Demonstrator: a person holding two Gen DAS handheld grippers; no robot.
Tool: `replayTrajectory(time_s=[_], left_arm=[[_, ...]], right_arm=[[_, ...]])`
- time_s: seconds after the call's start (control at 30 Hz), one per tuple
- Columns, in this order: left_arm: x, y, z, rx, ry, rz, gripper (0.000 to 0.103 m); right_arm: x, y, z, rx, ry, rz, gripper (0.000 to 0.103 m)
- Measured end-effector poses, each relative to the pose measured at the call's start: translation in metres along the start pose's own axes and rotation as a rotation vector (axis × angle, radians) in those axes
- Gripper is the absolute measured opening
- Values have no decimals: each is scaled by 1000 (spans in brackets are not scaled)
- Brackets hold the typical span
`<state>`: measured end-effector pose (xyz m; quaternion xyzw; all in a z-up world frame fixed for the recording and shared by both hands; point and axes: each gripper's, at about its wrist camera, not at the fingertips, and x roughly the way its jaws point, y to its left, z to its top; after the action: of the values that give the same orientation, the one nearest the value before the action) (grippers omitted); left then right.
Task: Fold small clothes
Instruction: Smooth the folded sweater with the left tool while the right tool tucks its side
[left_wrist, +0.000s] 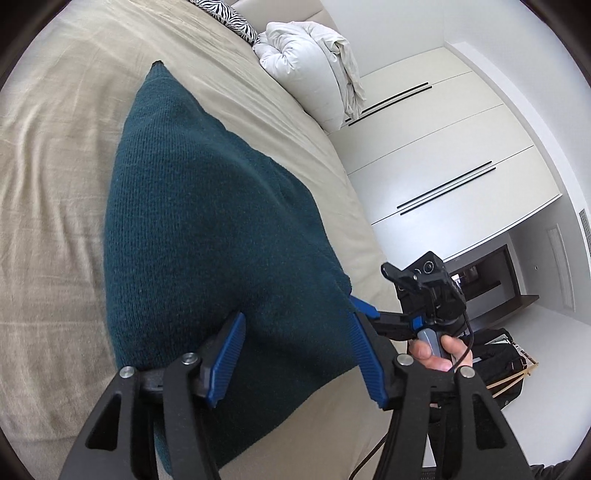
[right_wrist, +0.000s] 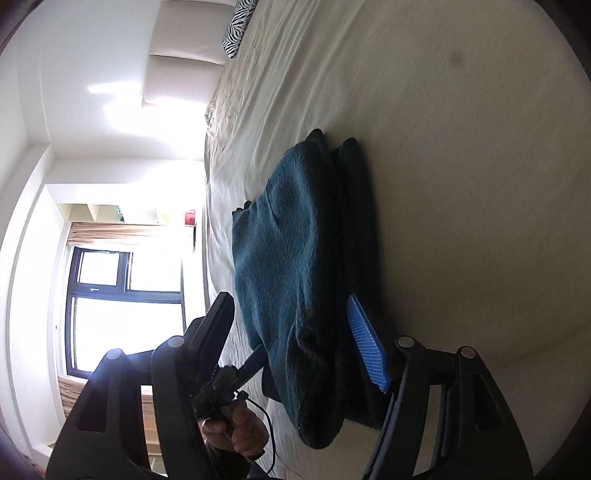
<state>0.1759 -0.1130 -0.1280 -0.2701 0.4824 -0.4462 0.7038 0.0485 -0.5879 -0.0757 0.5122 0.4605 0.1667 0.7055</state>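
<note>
Jaws spread wide on your left gripper (left_wrist: 297, 356) and right gripper (right_wrist: 295, 343), both straddled folded teal knit garment (left_wrist: 207, 229) on beige bedsheet (left_wrist: 51, 155).

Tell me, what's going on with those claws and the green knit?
Left gripper open, straddling teal sweater. Right gripper open, straddling its edge. Bed sheet beneath, nothing blocking.

White duvet (left_wrist: 306, 62) beside zebra pillow (left_wrist: 236, 18) on beige bed (left_wrist: 55, 147).
</note>
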Motion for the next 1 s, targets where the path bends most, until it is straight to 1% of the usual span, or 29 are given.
replayTrajectory(time_s=[0.1, 0.17, 0.27, 0.3, 0.33, 0.37, 0.4, 0.43, 0.47, 0.5, 0.6, 0.63, 0.7, 0.8, 0.83, 0.87, 0.9, 0.93, 1.0], left_arm=[[-2, 0, -5, -1, 0, 4, 63], [-1, 3, -5, -11, 2, 9, 63], [-4, 3, -3, -28, 1, 8, 63], [-5, 2, -4, -29, 3, 13, 63], [-6, 1, -3, -27, 5, 19, 63], [-7, 2, -3, -26, 7, 23, 63], [-9, 0, -3, -25, 7, 26, 63], [-9, -1, -3, -25, 7, 27, 63], [-7, -5, -2, -23, 9, 27, 64], [-6, -8, -2, -16, 11, 24, 64], [-2, -24, -4, 34, 27, 18, 64], [1, -28, -6, 57, 38, 30, 66], [10, -31, -8, 90, 64, 81, 66], [16, -17, -12, 53, 81, 75, 65], [16, -13, -13, 44, 81, 66, 64], [16, -11, -13, 40, 81, 65, 63], [15, -11, -13, 43, 80, 64, 62], [14, -11, -13, 48, 80, 66, 62], [12, -13, -10, 51, 77, 67, 63]], right_arm=[[8, -1, -26, 3, 34, -20, 63], [17, -2, -35, 4, 56, -45, 63], [31, -4, -38, 16, 63, -66, 57], [33, -3, -37, 14, 59, -74, 46], [35, -2, -36, 10, 54, -84, 31], [37, -1, -35, 6, 47, -102, 24], [37, 2, -36, -5, 44, -126, 11], [36, 2, -35, -19, 40, -143, 11], [44, 3, -26, -33, 33, -156, 10], [40, 7, -27, -45, 28, -160, 10], [27, 17, -26, -61, 19, -138, 9], [25, 18, -25, -62, 18, -139, 9], [26, 15, -25, -53, 17, -149, 9], [30, -7, -27, -11, 8, -153, 9], [32, -17, -27, -2, 3, -156, 9], [34, -30, -28, 19, 1, -136, 9], [36, -40, -27, 48, -4, -94, 8], [36, -43, -27, 48, -9, -71, 8], [36, -36, -27, 19, -8, -78, 8]])
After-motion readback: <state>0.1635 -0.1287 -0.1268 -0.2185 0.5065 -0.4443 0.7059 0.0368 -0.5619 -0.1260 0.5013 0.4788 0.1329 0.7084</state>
